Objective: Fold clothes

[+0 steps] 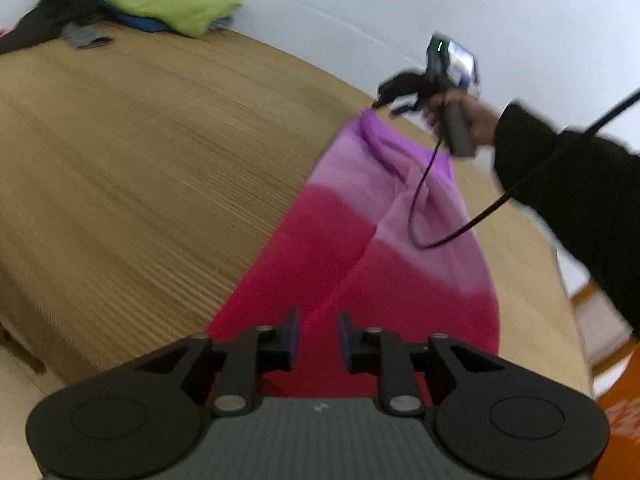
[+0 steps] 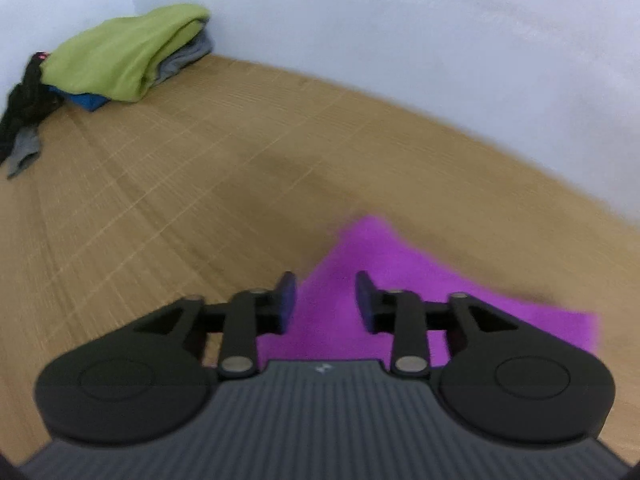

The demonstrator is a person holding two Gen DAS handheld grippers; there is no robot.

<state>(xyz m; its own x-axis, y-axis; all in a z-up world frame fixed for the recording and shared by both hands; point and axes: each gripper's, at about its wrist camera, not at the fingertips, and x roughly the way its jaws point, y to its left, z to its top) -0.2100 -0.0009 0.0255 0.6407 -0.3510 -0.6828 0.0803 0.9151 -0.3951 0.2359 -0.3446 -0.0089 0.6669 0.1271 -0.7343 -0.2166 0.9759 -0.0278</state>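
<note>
A long cloth, crimson at the near end and fading through pink to purple, lies stretched over a tan woven surface. My left gripper hovers over the crimson end, its jaws apart and nothing pinched between them. In the right wrist view the purple end lies flat with one corner pointing away. My right gripper stands open just above it, the pads clear of the fabric. From the left wrist view the right gripper is blurred, held by a hand in a black sleeve, at the cloth's far tip.
A pile of clothes, lime green on top over blue, grey and black pieces, sits in the far left corner against a white wall. A black cable loops from the right gripper over the cloth. An orange object lies beyond the right edge.
</note>
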